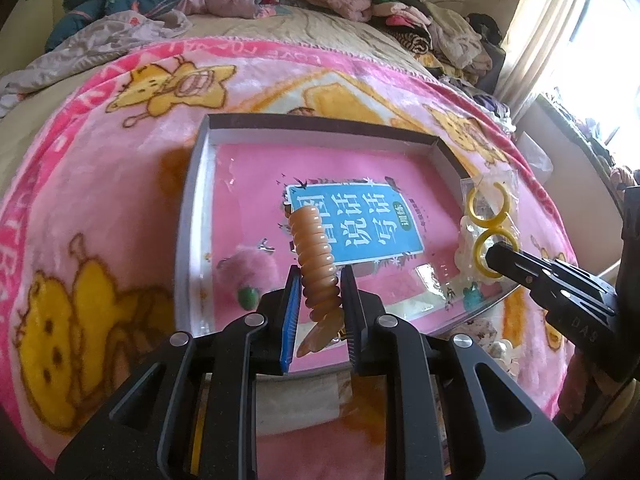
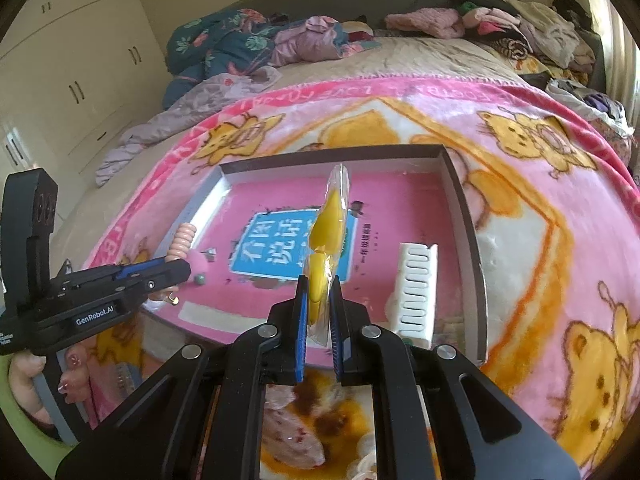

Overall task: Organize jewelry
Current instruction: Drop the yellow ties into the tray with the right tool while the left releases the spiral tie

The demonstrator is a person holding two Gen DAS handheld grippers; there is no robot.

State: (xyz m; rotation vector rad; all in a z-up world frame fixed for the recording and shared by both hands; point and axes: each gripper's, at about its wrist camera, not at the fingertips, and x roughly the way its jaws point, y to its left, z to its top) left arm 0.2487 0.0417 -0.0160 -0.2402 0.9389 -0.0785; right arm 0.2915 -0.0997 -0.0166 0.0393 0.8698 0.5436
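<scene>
My left gripper (image 1: 320, 280) is shut on an orange spiral hair tie (image 1: 314, 252) and holds it upright over the shallow grey box (image 1: 188, 216) with a pink, blue-labelled floor. My right gripper (image 2: 319, 288) is shut on a clear packet of yellow hoop earrings (image 2: 328, 232), held above the box's front edge. In the left wrist view the right gripper (image 1: 496, 256) holds the same packet (image 1: 490, 216) at the box's right side. In the right wrist view the left gripper (image 2: 180, 268) and hair tie (image 2: 182, 242) are at the box's (image 2: 464, 208) left side.
Inside the box lie a pink fluffy pom-pom (image 1: 248, 268), a green bead (image 1: 248, 296) and a white comb-like holder (image 2: 414, 292). The box sits on a pink bear blanket (image 1: 100, 200) on a bed. Piled clothes (image 1: 436, 28) lie at the far edge.
</scene>
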